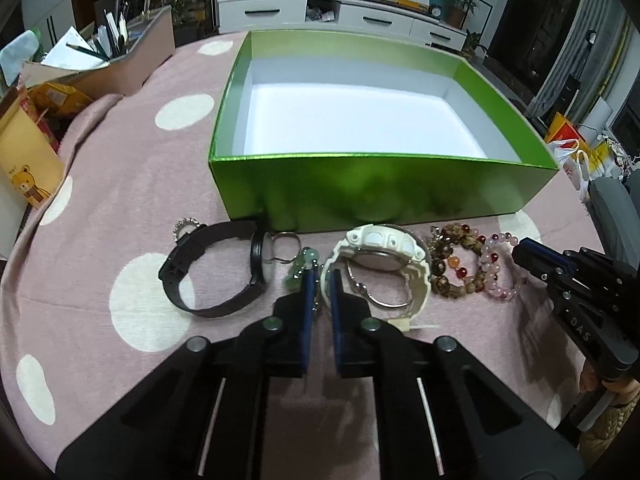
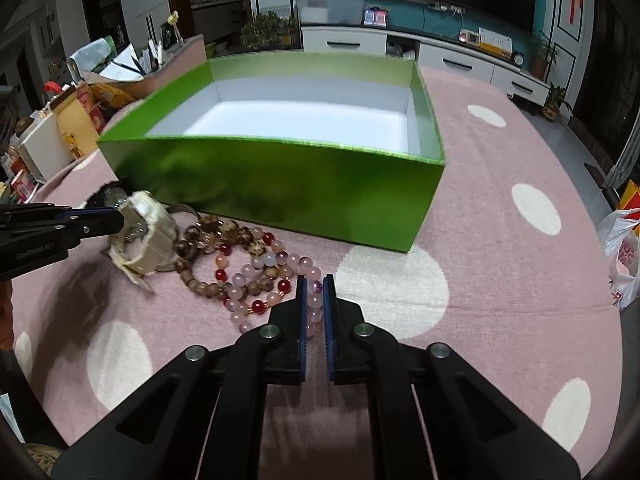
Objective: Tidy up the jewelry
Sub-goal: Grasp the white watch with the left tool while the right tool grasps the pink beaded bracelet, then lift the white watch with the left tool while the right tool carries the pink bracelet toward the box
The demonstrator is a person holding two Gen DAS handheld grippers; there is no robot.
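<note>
An open green box (image 1: 380,156) (image 2: 280,142) with a white inside stands on the pink dotted cloth. In front of it lie a black watch (image 1: 208,264), a ring (image 1: 286,240), a green jade piece (image 1: 300,268), a white watch (image 1: 380,248) (image 2: 148,220), a silver bangle (image 1: 384,302), a brown bead bracelet (image 1: 452,256) (image 2: 208,240) and a pink bead bracelet (image 1: 500,272) (image 2: 256,276). My left gripper (image 1: 321,276) (image 2: 116,216) is shut on the white watch's strap. My right gripper (image 2: 315,284) (image 1: 520,252) is shut on the pink bead bracelet's near-right beads.
A sparkly ring (image 1: 186,226) lies left of the black watch. At the table's left edge stand a pink tray of pens (image 1: 120,60) and a yellow bear-print box (image 1: 24,160). A plastic bag (image 2: 624,248) hangs beyond the right edge.
</note>
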